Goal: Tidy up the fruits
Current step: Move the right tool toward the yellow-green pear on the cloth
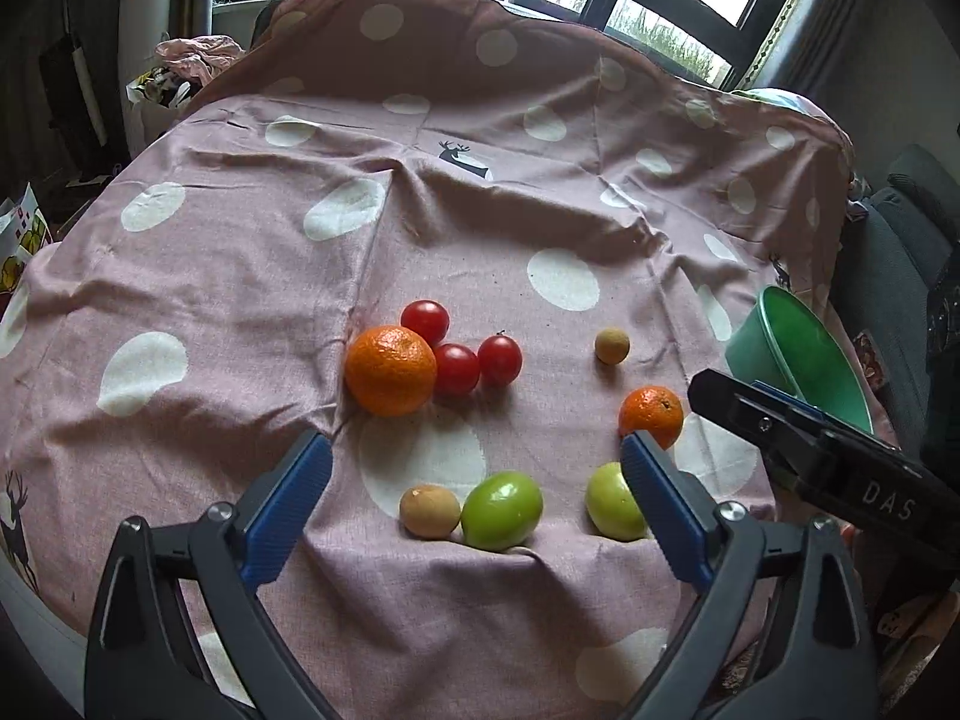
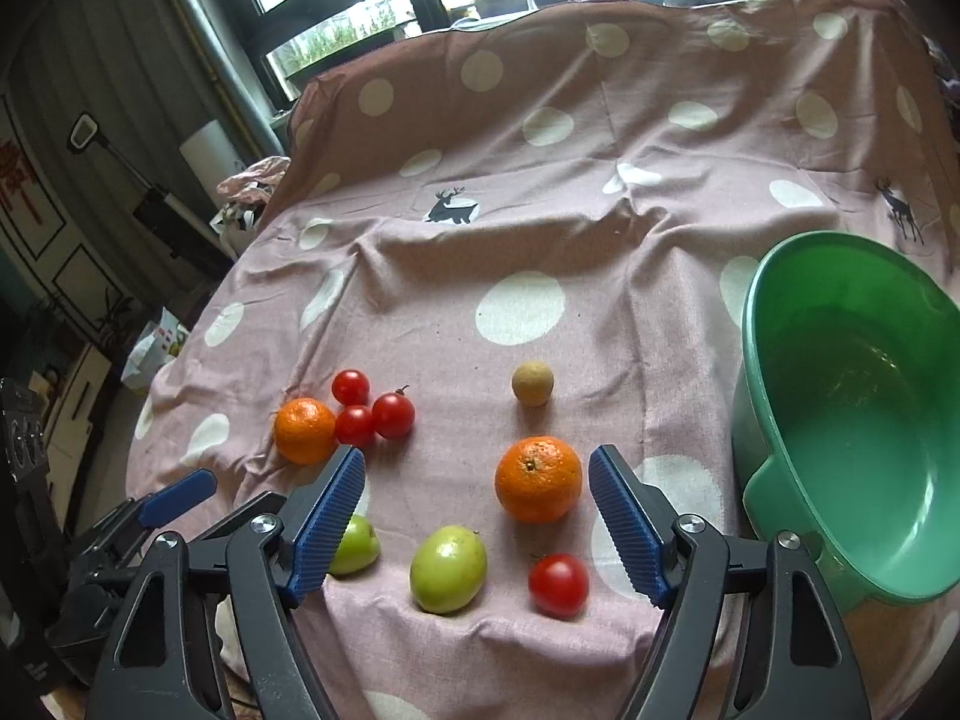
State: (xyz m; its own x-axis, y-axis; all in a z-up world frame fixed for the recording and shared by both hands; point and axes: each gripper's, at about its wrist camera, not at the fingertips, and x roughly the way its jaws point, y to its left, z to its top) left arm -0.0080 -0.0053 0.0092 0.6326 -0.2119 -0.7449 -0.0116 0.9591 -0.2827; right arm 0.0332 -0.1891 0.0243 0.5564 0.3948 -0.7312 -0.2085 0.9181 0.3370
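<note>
Fruits lie on a pink polka-dot cloth [image 1: 240, 276]. A big orange [image 1: 390, 370] touches three red tomatoes [image 1: 459, 348]. A second orange [image 2: 538, 479], two green fruits [image 2: 449, 568], a lone tomato [image 2: 558, 585] and two brown fruits [image 1: 429, 511] [image 2: 532, 383] lie nearer. A green bowl [image 2: 852, 420] stands empty at the right. My left gripper [image 1: 477, 450] is open above the near fruits. My right gripper [image 2: 477, 468] is open, the second orange between its fingers' line, not touched; it also shows in the left wrist view [image 1: 780, 420].
The cloth drapes over a raised back [image 2: 600, 90] behind the table. Windows [image 2: 360, 0] lie beyond. Clutter and bags [image 1: 174, 78] sit off the left edge. A dark chair [image 1: 900, 228] is at the right.
</note>
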